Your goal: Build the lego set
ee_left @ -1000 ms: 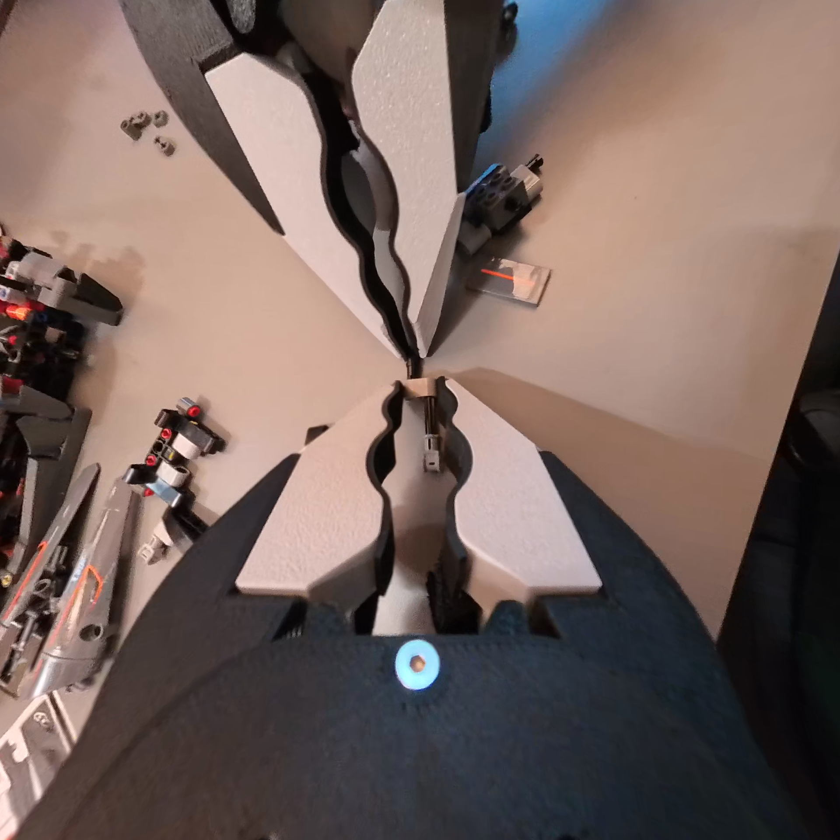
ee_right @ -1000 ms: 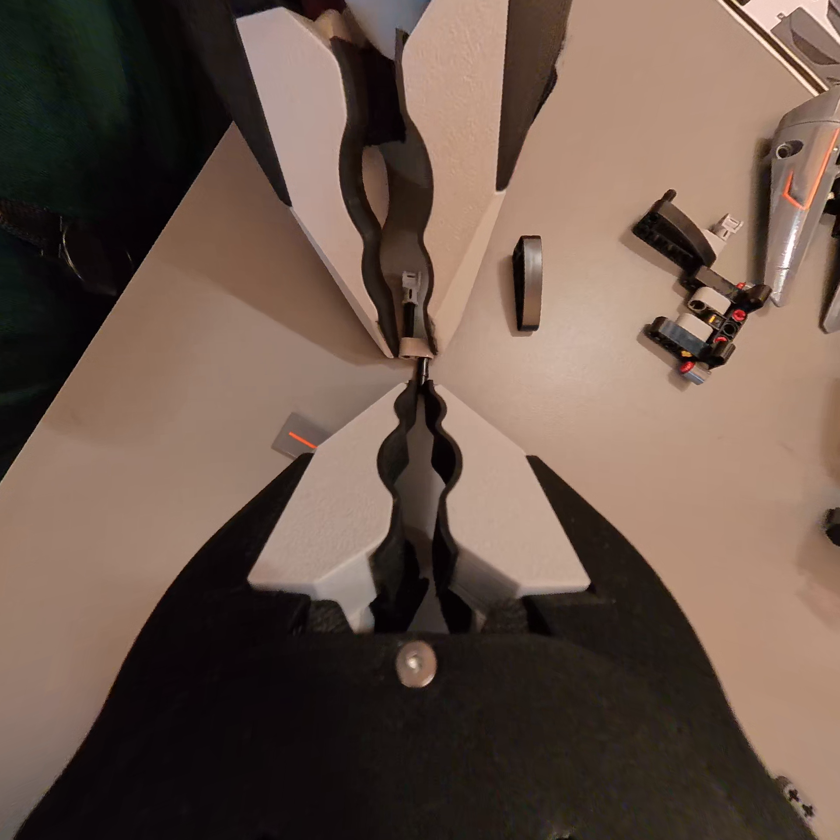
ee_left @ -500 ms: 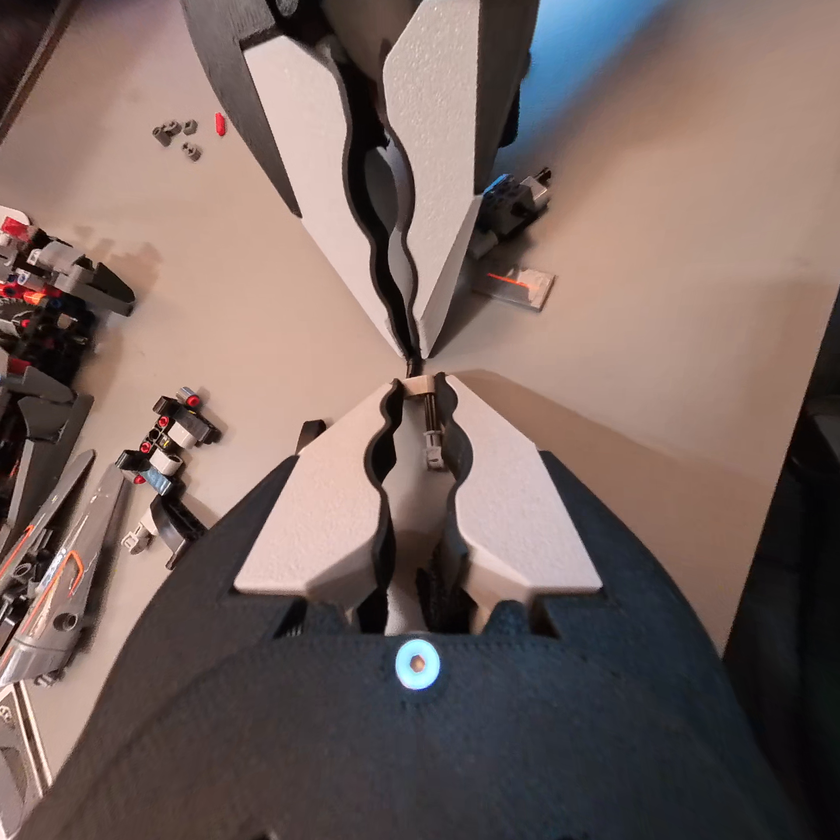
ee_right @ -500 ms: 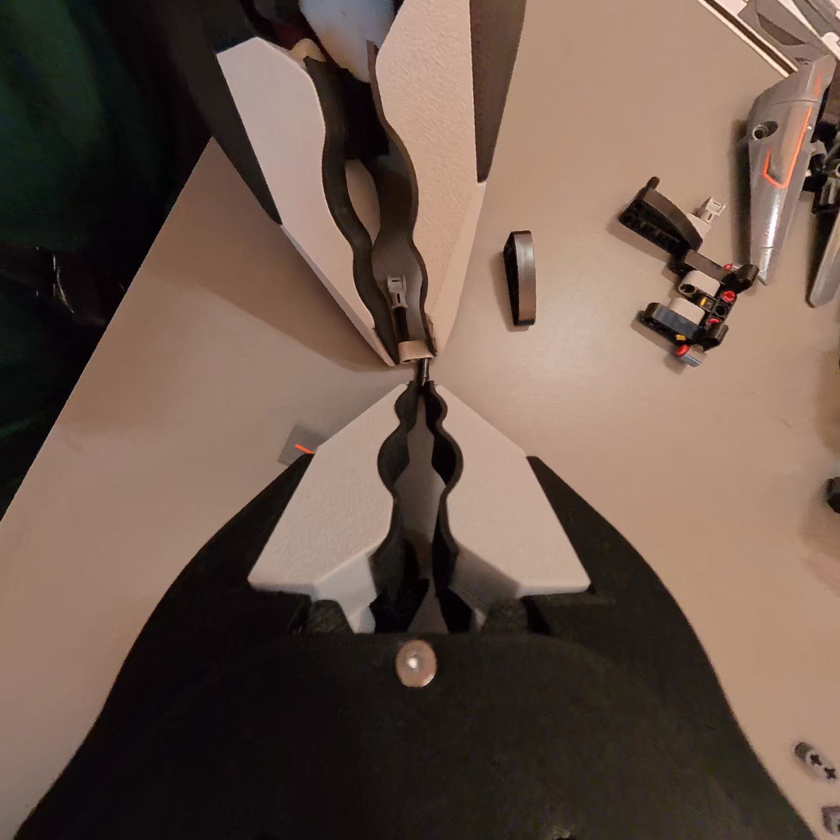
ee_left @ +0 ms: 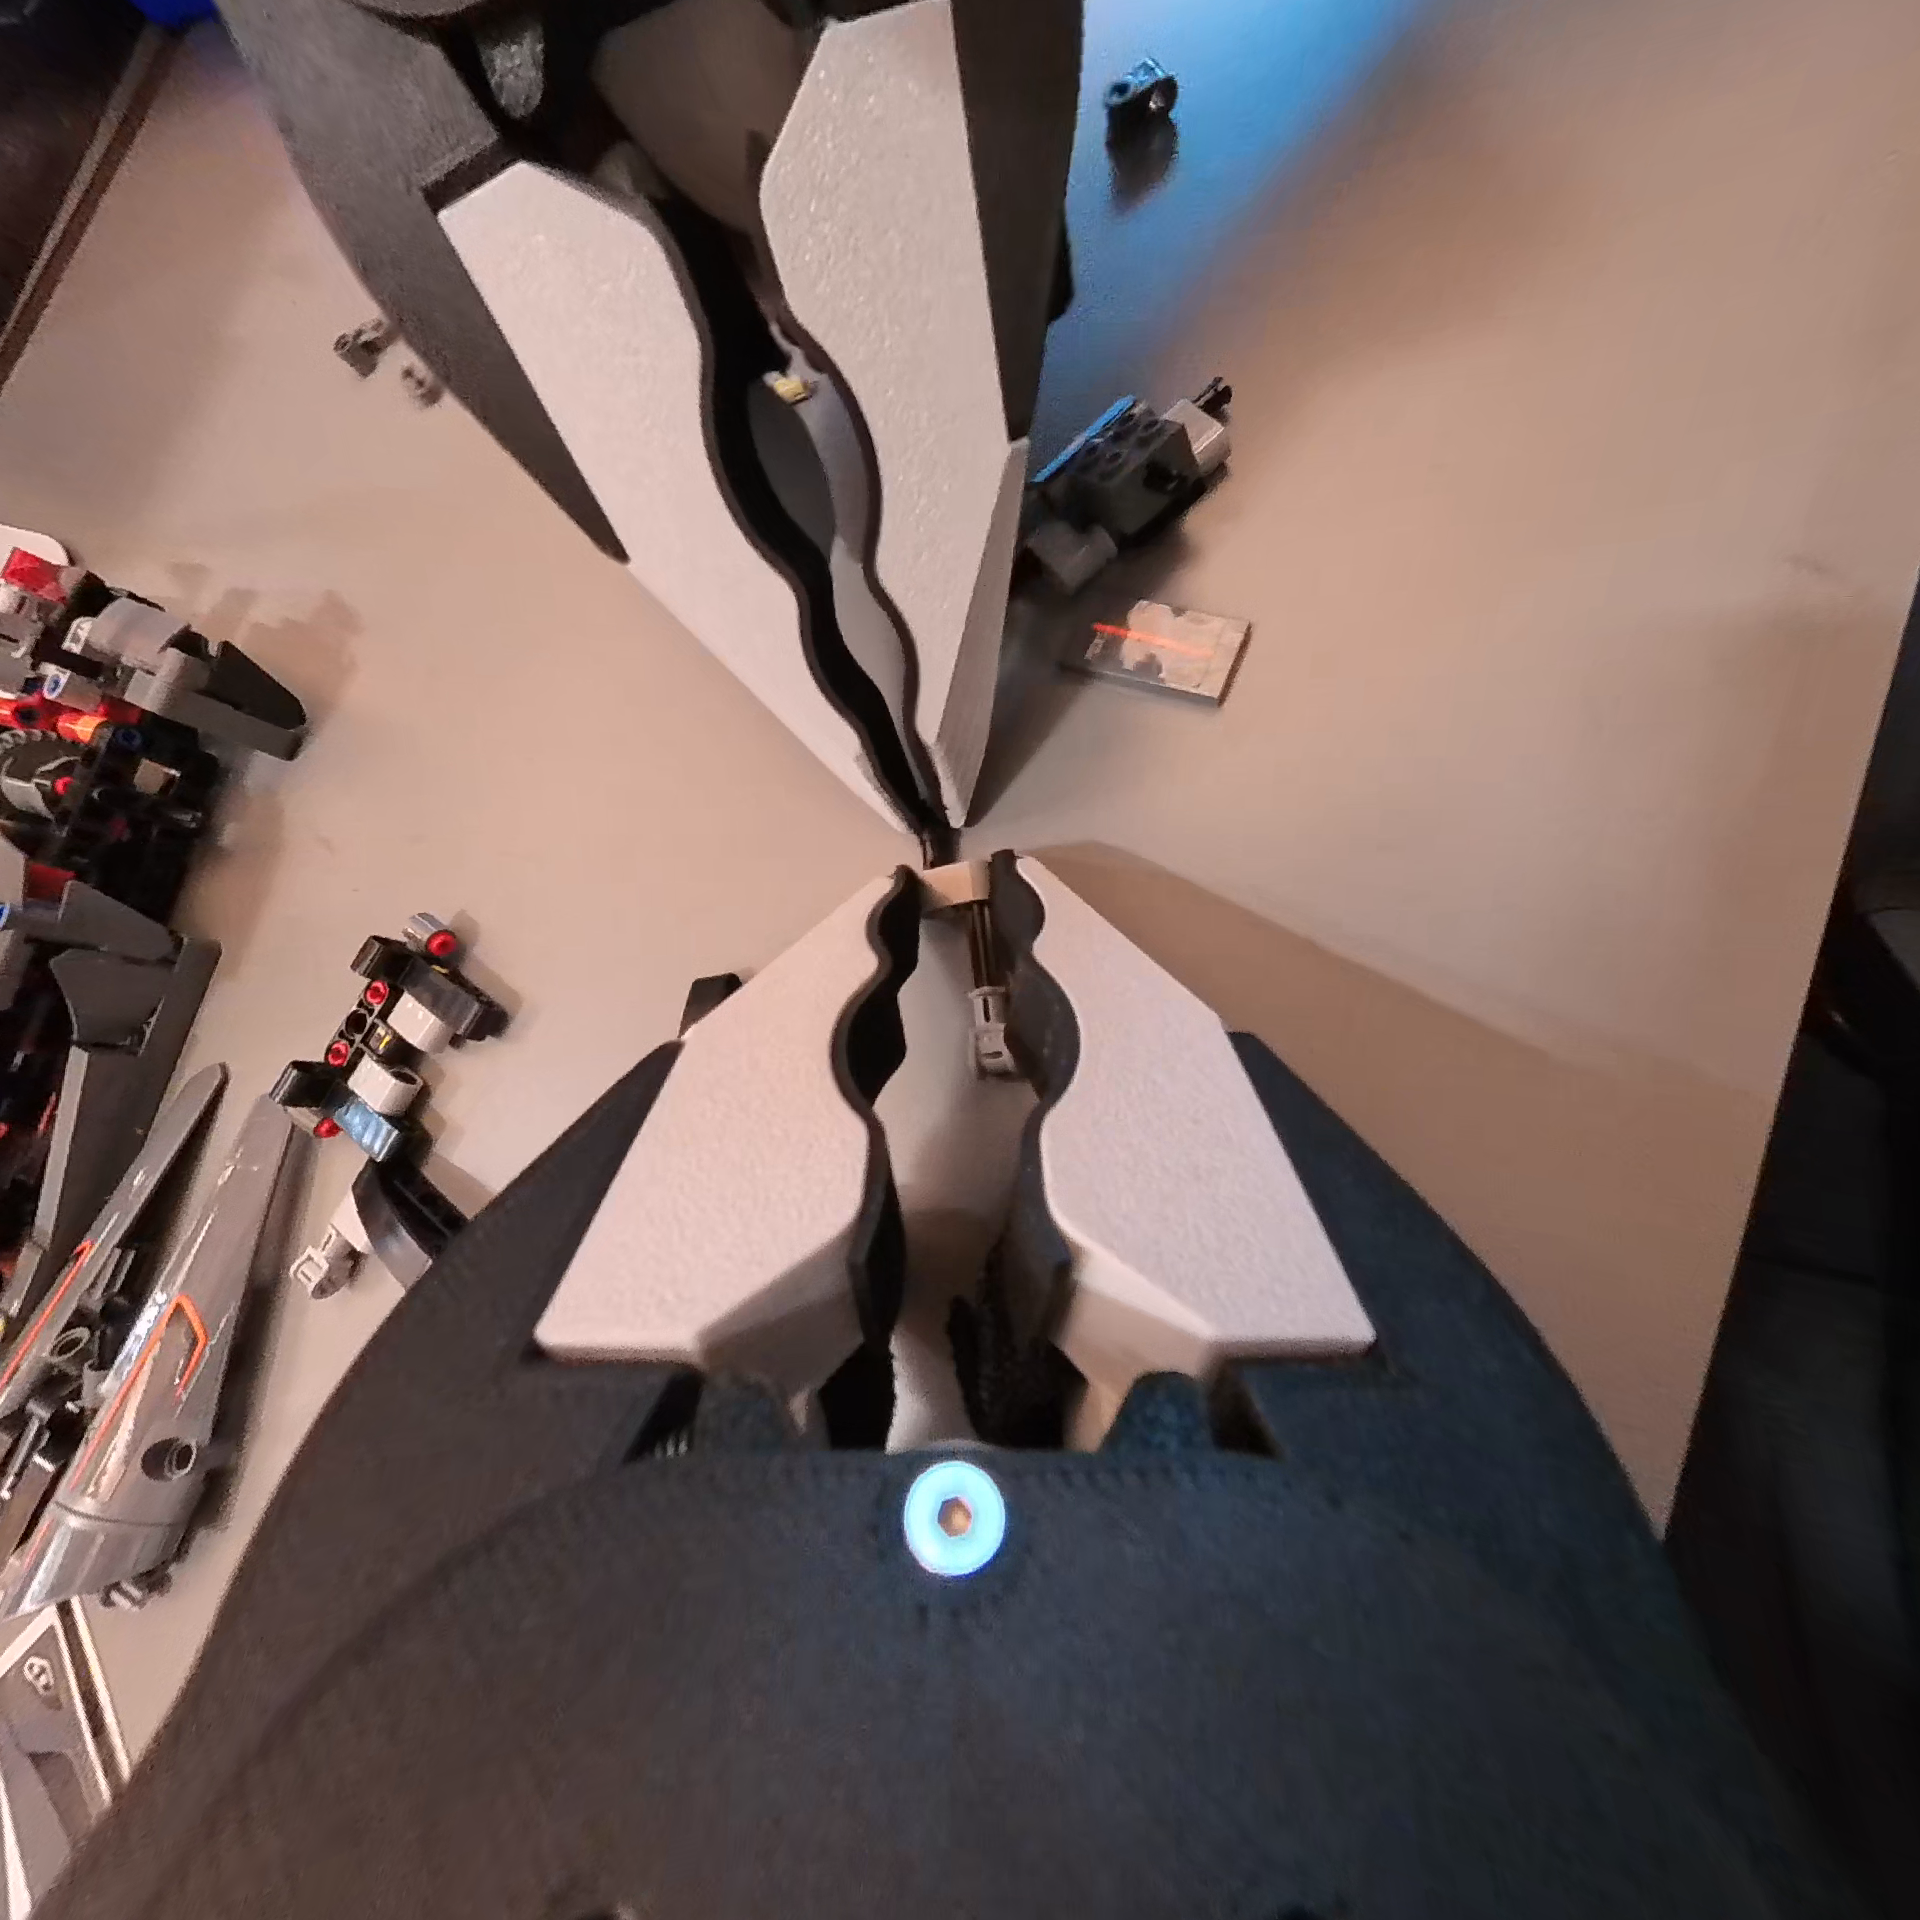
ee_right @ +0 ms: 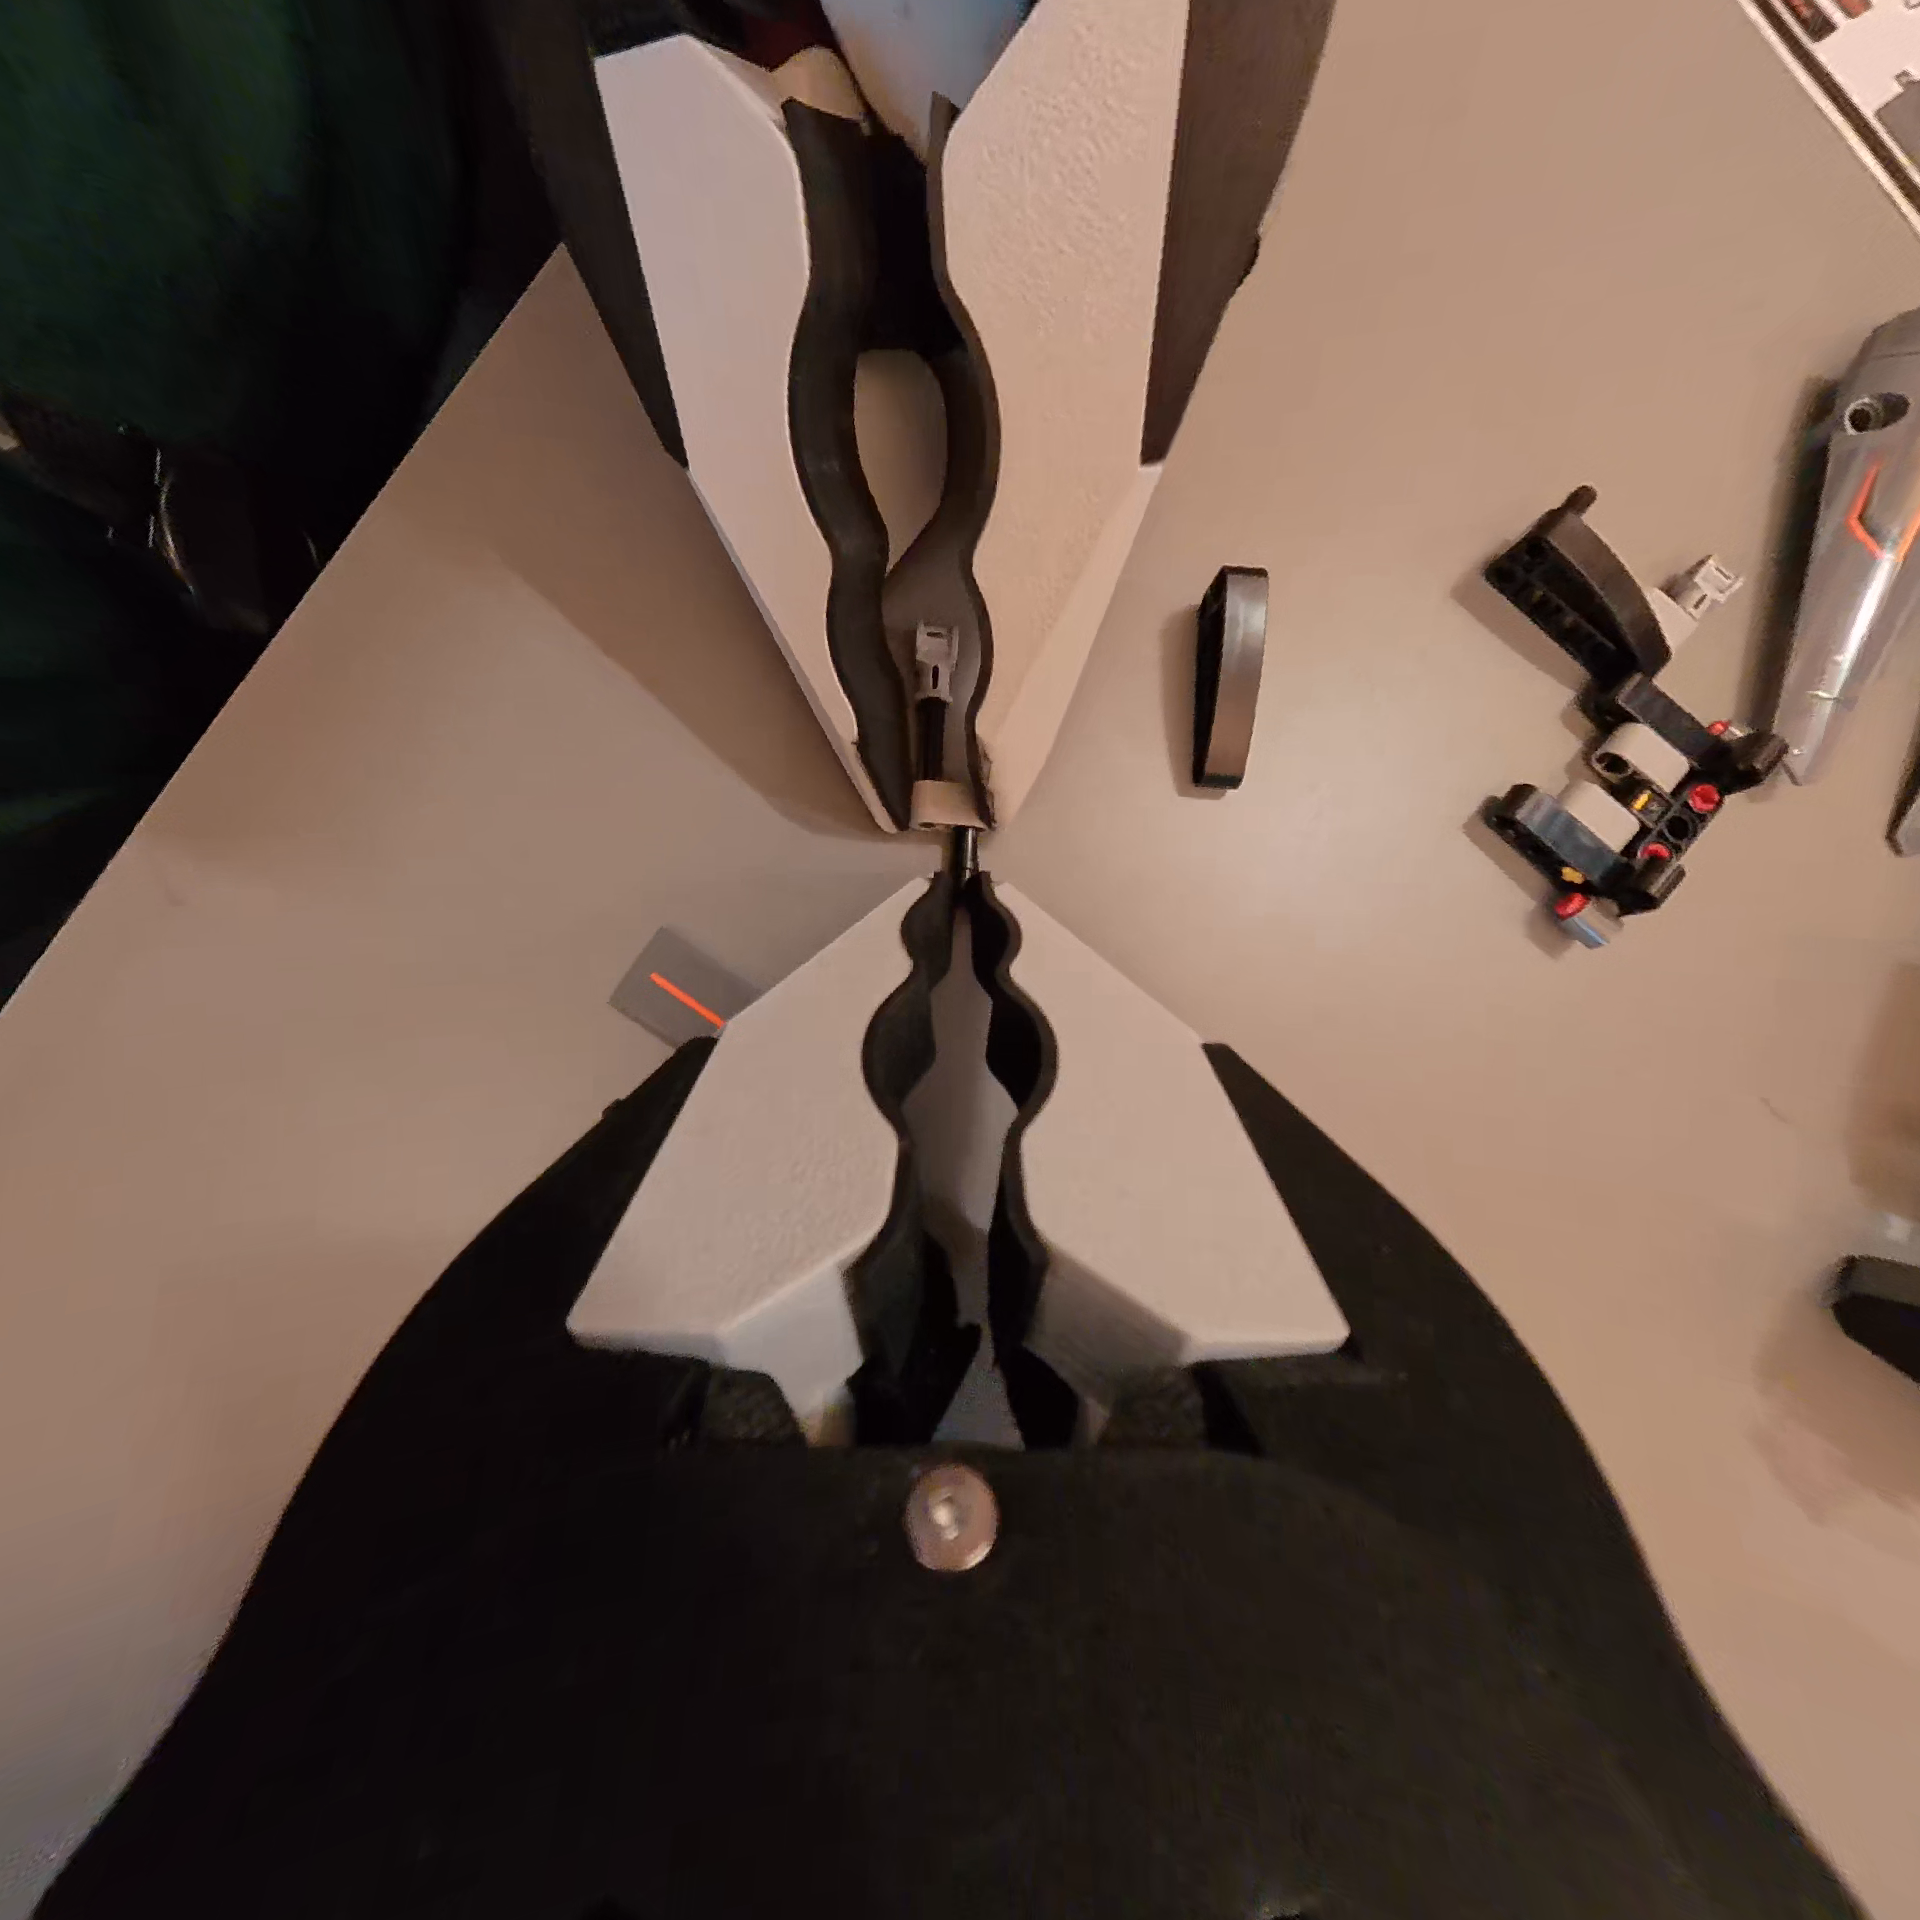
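Observation:
My left gripper (ee_left: 956, 873) is shut on a small tan bush (ee_left: 956, 885) at its fingertips. A thin black axle (ee_left: 981, 945) runs through the bush and back between the fingers, ending in a grey connector (ee_left: 987, 1039). My right gripper (ee_right: 961, 902) meets it tip to tip and is shut on the axle's free end (ee_right: 964, 854). In the right wrist view the left gripper (ee_right: 948, 816) comes in from the top with the bush (ee_right: 940, 802) and connector (ee_right: 935, 660). In the left wrist view the right gripper (ee_left: 940, 821) comes in from the top. Both hover above the beige table (ee_left: 1455, 727).
A black and grey sub-assembly with red pins (ee_left: 410, 1029) (ee_right: 1631, 790), grey wing panels (ee_left: 135, 1351), and a larger dark model (ee_left: 94, 748) lie to the left gripper's left. A grey tile with an orange line (ee_left: 1158, 655), a dark block assembly (ee_left: 1127, 478), and a black curved piece (ee_right: 1231, 675) are nearby. The table edge (ee_left: 1818, 935) is on the right. My left and right fingertips are right by each other.
Both grippers stay tip to tip on the axle. The pair has swung a little over the table, so the loose parts shift in both views. Neither grip has changed.

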`<state>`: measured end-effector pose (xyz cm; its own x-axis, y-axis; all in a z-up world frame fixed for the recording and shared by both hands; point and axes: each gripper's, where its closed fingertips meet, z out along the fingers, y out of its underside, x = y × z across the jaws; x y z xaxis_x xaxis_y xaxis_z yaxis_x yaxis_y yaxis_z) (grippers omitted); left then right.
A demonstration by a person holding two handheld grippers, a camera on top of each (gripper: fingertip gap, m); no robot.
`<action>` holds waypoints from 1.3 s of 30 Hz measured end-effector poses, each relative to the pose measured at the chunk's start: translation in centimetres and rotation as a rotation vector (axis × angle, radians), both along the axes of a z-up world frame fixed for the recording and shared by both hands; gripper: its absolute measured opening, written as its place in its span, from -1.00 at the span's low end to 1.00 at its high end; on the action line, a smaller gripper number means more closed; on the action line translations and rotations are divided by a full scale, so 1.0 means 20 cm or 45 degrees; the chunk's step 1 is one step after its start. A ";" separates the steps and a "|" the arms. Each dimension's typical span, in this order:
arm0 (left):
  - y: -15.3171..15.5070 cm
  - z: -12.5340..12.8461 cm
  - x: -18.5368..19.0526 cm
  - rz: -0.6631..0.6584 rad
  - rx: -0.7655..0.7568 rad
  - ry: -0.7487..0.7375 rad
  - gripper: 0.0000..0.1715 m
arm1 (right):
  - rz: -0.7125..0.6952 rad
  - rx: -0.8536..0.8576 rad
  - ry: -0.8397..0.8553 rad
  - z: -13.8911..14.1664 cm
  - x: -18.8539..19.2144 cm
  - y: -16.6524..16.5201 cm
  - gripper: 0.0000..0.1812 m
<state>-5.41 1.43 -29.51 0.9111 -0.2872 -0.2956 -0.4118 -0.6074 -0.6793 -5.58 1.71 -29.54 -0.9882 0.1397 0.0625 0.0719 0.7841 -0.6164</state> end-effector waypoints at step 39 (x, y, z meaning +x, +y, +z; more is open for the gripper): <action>0.01 0.00 -0.01 0.016 0.022 0.061 -0.85 | -0.426 -0.054 0.037 0.00 -0.01 0.00 -0.99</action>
<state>-5.64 1.68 -29.53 0.8993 -0.2707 -0.3435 -0.4366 -0.6009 -0.6695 -5.68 1.64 -29.51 -0.8849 0.4593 0.0774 0.3027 0.6935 -0.6538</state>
